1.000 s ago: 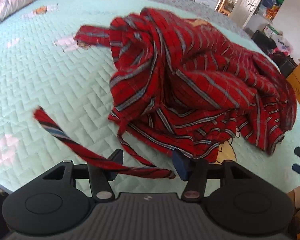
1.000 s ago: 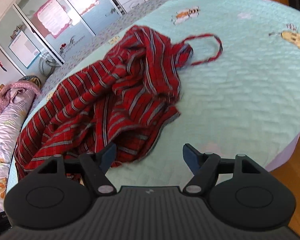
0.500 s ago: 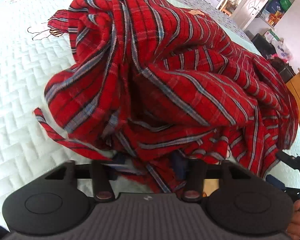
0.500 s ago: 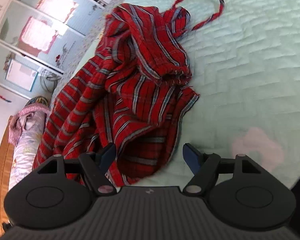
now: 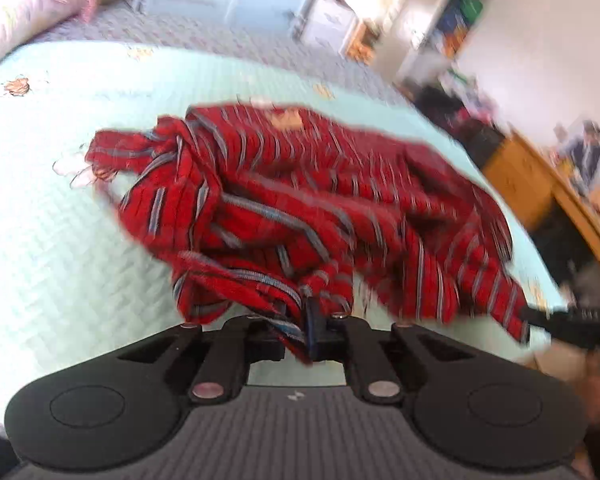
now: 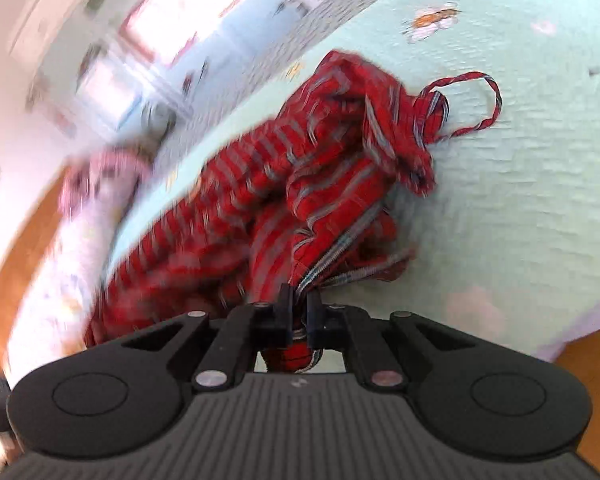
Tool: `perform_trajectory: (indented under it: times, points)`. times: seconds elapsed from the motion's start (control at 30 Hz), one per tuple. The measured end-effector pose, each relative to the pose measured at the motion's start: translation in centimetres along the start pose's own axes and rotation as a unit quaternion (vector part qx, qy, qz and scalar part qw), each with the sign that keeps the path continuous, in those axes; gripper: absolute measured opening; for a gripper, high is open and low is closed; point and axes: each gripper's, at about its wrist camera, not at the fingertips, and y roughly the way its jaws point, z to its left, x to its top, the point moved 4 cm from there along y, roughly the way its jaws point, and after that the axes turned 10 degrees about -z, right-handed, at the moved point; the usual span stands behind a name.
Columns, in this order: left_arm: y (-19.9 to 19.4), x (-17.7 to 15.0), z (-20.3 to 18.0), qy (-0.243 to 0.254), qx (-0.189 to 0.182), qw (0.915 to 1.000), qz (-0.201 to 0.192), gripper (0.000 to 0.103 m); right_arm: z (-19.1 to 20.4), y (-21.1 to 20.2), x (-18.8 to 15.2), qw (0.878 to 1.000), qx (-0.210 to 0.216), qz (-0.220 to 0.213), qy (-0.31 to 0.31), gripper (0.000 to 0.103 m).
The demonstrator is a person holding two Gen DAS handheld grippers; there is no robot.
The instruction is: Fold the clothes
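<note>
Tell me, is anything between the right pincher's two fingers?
Yes. The right gripper is shut on a bunched edge of the red striped garment, so cloth fills the gap. The right wrist view shows it.

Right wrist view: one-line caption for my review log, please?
Right gripper with jaws shut on an edge of the crumpled red striped fabric garment, which lies on the mint-green quilted bedspread.

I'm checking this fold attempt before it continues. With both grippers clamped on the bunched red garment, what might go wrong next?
The left gripper and right gripper both pinch the plaid garment at bunched folds, so lifting may keep it twisted rather than spread. The strap loop lying loose on the quilt could tangle or drag.
</note>
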Motion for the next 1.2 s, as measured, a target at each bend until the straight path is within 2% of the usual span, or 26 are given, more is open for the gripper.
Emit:
perform_trajectory:
  times: [0.1,0.17,0.2,0.23,0.3,0.37,0.47,0.53,0.7,0.8,0.93,1.03,1.07,1.17,1.2]
  points:
    - [-3.0,0.1,3.3,-0.021,0.033,0.9992,-0.013,0.009,-1.3,-2.1,0.2,0.998,-0.056,-0.030,-0.015,0.015]
    - [-4.3,0.8,4.8,-0.033,0.053,0.9975,-0.034,0.009,-1.6,-3.2,1.4,0.996,-0.062,-0.069,-0.007,0.020]
    - [-4.7,1.3,5.4,-0.035,0.066,0.9962,-0.045,0.010,-1.6,-3.4,2.1,0.994,-0.061,-0.088,0.000,0.037]
    - [-4.7,2.1,5.7,-0.034,0.076,0.9950,-0.055,0.012,-1.4,-3.3,3.0,0.992,-0.065,-0.107,0.004,0.058]
    - [-4.5,3.9,5.8,-0.031,0.090,0.9928,-0.072,0.036,-0.7,-2.7,4.9,0.988,-0.068,-0.139,-0.002,0.074]
    - [-3.1,5.7,5.4,-0.027,0.100,0.9912,-0.083,0.049,0.3,-1.6,6.7,0.986,-0.067,-0.154,-0.012,0.075]
    - [0.0,7.7,4.6,-0.018,0.105,0.9906,-0.085,0.057,2.0,0.2,7.3,0.987,-0.049,-0.155,-0.005,0.075]
    - [1.7,8.9,5.2,-0.026,0.101,0.9918,-0.075,0.058,3.3,1.1,6.7,0.989,-0.023,-0.147,0.000,0.075]
    - [5.5,11.9,7.1,-0.059,0.103,0.9915,-0.053,0.059,4.3,2.4,3.2,0.993,-0.014,-0.115,-0.001,0.075]
    - [7.8,13.0,8.4,-0.080,0.103,0.9910,-0.028,0.069,4.1,2.7,1.6,0.995,-0.017,-0.099,0.006,0.075]
    - [12.4,13.1,10.9,-0.110,0.147,0.9827,0.027,0.069,3.9,3.4,0.2,0.996,-0.023,-0.079,0.017,0.075]
    - [15.7,12.1,11.8,-0.142,0.156,0.9750,0.070,0.068,3.7,4.0,0.2,0.996,-0.028,-0.075,0.026,0.075]
    - [16.8,11.7,11.7,-0.159,0.156,0.9713,0.084,0.064,3.7,4.2,0.1,0.996,-0.031,-0.073,0.027,0.075]
    - [18.2,11.8,9.0,-0.133,0.139,0.9784,0.076,0.012,3.4,4.3,0.0,0.996,-0.040,-0.069,0.031,0.075]
    - [18.1,11.9,7.2,-0.102,0.136,0.9834,0.063,0.012,3.2,4.2,0.0,0.996,-0.042,-0.069,0.034,0.075]
